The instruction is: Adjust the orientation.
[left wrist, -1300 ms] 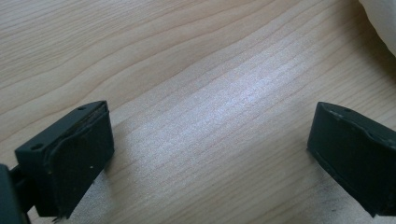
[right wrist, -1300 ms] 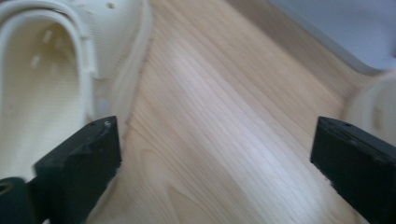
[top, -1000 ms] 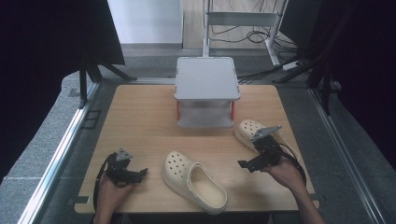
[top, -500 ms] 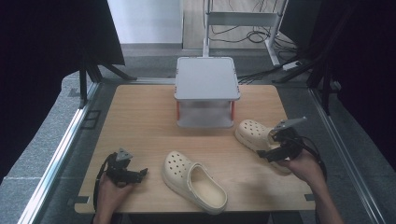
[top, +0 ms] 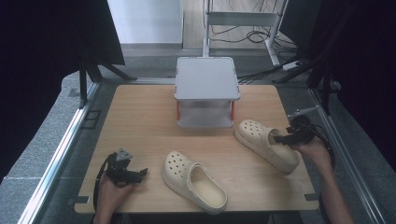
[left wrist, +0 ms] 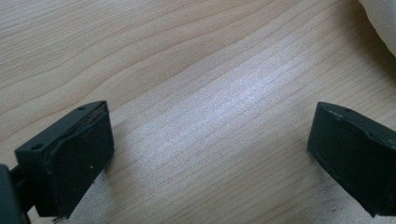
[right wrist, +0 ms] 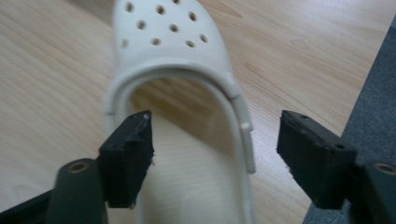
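Right gripper point(right wrist: 215, 154), jaws just closing but still apart, straddles the clog's point(right wrist: 182, 79) side wall; soft rim could slip free.

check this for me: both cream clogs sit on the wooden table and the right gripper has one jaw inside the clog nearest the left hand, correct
Not quite. The right gripper has one jaw inside the clog at the table's right side, beside the right hand, not the clog nearest the left hand. The high view shows this, and the right gripper view shows that clog's side wall between its jaws. Both cream clogs do sit on the wooden table.
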Available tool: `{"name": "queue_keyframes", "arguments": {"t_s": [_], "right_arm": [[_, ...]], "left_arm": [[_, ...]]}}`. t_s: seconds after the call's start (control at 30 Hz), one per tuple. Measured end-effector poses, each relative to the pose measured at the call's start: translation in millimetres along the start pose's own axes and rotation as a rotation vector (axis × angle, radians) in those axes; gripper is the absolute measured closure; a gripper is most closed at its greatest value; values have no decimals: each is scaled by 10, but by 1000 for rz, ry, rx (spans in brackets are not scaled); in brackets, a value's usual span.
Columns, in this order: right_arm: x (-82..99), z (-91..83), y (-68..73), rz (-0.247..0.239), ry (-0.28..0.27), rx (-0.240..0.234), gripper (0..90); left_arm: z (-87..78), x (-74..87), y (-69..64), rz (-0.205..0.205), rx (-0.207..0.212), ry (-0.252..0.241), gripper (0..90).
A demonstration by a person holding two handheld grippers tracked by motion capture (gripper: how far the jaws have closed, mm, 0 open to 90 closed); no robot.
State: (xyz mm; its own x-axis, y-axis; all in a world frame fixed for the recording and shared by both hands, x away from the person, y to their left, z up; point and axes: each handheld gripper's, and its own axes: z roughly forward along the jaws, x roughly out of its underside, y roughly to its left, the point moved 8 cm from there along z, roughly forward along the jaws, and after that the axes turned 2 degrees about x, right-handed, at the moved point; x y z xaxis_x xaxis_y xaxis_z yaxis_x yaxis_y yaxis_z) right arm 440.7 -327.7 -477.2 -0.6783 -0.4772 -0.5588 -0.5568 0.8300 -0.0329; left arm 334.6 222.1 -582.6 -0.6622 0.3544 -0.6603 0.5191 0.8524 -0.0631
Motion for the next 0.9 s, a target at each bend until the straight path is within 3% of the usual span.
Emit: {"name": "queue_keyframes", "arguments": {"t_s": [0.13, 0.37, 0.43, 0.6, 0.7, 0.9], "right_arm": [[1, 233, -125, 22, 32, -3, 392], [-24, 471, -163, 20, 56, -48, 515], [-25, 551, -122, -8, 78, -65, 640], [-30, 558, -88, 5, 92, -43, 696], [1, 522, -35, 13, 131, -44, 728], [-39, 393, 129, 75, 102, -79, 747]], "left_arm": [[0, 0, 0, 0, 0, 0, 2], [0, 0, 0, 0, 0, 0, 2], [0, 0, 0, 0, 0, 0, 3], [0, 0, 0, 0, 0, 0, 3], [0, 0, 0, 0, 0, 0, 2], [0, 0, 0, 0, 0, 0, 2]]}}
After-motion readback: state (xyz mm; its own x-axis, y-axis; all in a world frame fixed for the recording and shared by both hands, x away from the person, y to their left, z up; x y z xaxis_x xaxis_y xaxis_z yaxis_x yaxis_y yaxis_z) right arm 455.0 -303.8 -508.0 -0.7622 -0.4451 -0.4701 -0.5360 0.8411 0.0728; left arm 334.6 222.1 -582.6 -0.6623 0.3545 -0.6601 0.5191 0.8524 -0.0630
